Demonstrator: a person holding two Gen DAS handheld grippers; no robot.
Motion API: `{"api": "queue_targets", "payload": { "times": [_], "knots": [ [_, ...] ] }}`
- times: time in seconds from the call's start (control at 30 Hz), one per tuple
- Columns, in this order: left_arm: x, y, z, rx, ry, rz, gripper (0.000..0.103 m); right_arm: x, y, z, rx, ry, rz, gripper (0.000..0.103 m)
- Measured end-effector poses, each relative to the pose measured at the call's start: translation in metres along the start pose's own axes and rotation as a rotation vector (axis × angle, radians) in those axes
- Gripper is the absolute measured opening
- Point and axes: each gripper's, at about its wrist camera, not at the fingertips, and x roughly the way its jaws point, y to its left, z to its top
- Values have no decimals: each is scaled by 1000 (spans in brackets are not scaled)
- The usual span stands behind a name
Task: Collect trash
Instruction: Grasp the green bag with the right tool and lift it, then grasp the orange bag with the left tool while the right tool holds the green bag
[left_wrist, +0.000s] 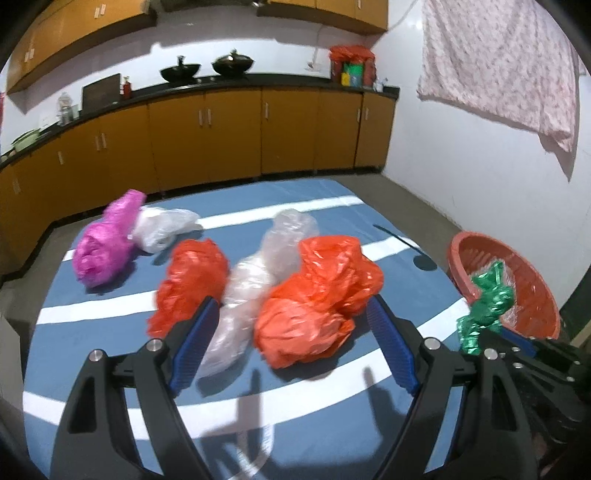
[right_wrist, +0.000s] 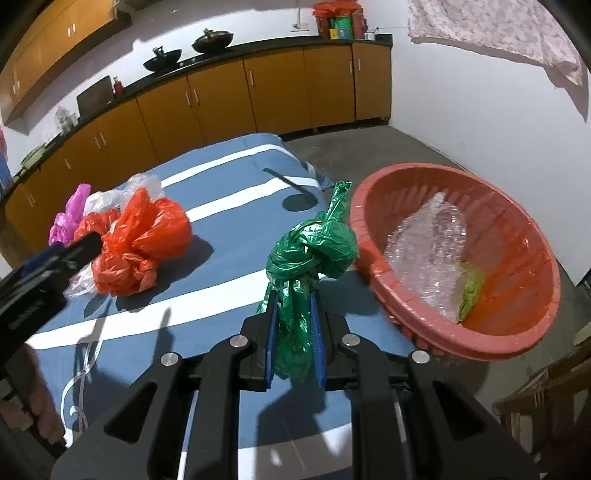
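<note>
We stand in home kitchen: orange cabinets (left_wrist: 236, 136) under black countertop (left_wrist: 221, 83), two woks (left_wrist: 207, 68), cloth (left_wrist: 495, 62) hanging on wall.

Pink bag (right_wrist: 68, 218): mostly hidden behind orange bags (right_wrist: 142, 240). Yellow-green item (right_wrist: 471, 286) in basket (right_wrist: 369, 206): identity unclear under clear plastic (right_wrist: 424, 251). Hanging cloth (left_wrist: 498, 66): cropped by frame.

My left gripper (left_wrist: 291, 332) has its jaws spread wide, blue pads (left_wrist: 197, 343) apart, nothing pinched, pointing down and forward over the near middle. My right gripper (right_wrist: 293, 314) has its jaws nearly together, blue pads (right_wrist: 271, 343) pressing on a knotted green plastic bag (right_wrist: 310, 254), tilted down toward the far right. The right wrist view shows my left gripper's black body at the left edge, my hand (right_wrist: 40, 413) wrapped around its handle.
</note>
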Motion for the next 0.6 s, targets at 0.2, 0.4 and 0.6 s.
{"api": "queue_targets", "payload": {
  "times": [0.2, 0.4, 0.6],
  "knots": [
    [28, -11, 0, 21, 72, -4, 68, -3, -11, 3, 20, -5, 6, 17],
    [39, -23, -2, 64, 94, 3, 64, -2, -19, 3, 40, -1, 12, 17],
    [46, -27, -1, 84, 112, 1, 50, -1, -20, 3, 44, 4, 18, 17]
  ]
}}
